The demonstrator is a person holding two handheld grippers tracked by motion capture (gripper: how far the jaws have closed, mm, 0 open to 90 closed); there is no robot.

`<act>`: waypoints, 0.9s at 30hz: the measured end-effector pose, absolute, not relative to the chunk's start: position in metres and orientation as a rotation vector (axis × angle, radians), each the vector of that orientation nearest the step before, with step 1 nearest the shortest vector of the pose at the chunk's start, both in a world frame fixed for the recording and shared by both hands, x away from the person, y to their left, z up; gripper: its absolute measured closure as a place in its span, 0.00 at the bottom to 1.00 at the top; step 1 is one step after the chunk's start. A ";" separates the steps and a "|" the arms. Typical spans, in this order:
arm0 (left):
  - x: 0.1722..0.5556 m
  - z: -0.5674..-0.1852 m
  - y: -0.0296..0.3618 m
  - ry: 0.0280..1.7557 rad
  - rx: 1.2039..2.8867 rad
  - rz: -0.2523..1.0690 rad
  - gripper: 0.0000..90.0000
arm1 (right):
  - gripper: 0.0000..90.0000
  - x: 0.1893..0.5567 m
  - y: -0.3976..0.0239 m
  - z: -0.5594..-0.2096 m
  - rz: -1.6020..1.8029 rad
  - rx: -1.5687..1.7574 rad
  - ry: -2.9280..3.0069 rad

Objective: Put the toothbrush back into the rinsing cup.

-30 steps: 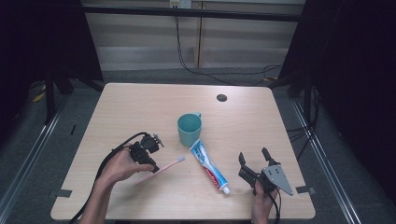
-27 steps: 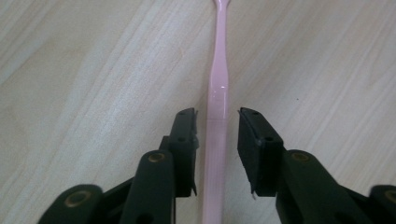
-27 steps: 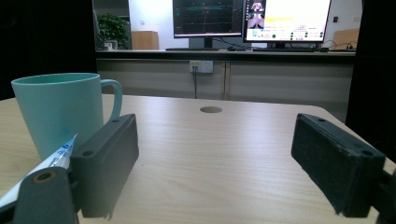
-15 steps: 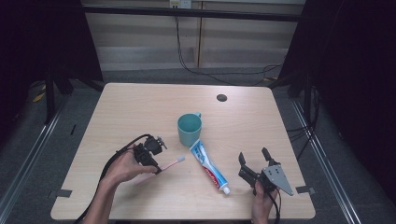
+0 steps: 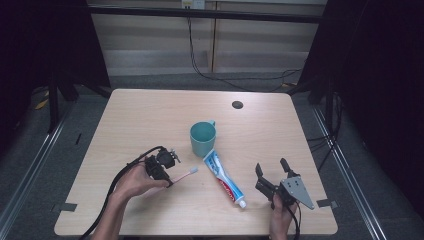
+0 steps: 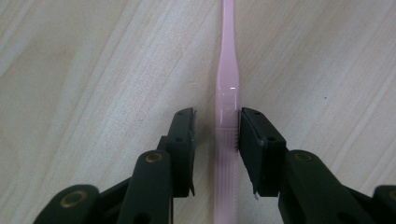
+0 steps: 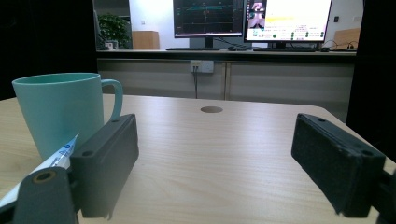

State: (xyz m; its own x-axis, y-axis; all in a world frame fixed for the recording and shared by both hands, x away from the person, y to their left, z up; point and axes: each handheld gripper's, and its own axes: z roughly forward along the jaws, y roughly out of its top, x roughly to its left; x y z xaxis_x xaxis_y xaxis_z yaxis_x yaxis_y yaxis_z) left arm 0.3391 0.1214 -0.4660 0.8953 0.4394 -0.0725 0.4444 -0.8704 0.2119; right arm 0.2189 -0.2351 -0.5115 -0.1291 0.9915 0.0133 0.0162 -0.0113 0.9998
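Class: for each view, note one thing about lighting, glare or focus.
High view: evenly lit pale wooden table, dark surroundings. Left gripper view: a bright glare streak on the glossy pink plastic toothbrush. Right gripper view: the near black jaws look soft, while the teal ceramic mug is sharper.

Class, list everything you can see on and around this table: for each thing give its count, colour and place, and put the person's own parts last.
Table: one, light wood, centre of the high view.
Mug: one, teal, upright mid-table.
Toothpaste: one tube, white with blue and red, lying just in front of the mug.
Toothbrush: one, pink, lying flat left of the toothpaste.
Hole: one, dark, far right part of the table.
Monitors: two, lit, in the room beyond the table.
Left tool: one, black, jaws either side of the toothbrush handle, a gap on one side.
Right tool: one, black, open, near right edge.
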 end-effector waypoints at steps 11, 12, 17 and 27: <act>0.341 -0.466 0.123 0.637 2.846 -0.013 0.81 | 0.16 0.219 -0.235 -0.512 1.307 1.168 1.309; 0.342 -0.466 0.123 0.638 2.847 -0.017 0.83 | 0.16 0.219 -0.235 -0.512 1.307 1.168 1.309; 0.344 -0.466 0.123 0.641 2.845 -0.014 0.87 | 0.16 0.219 -0.235 -0.512 1.307 1.166 1.307; 0.344 -0.466 0.126 0.590 2.836 -0.028 0.87 | 0.16 0.219 -0.235 -0.512 1.307 1.166 1.306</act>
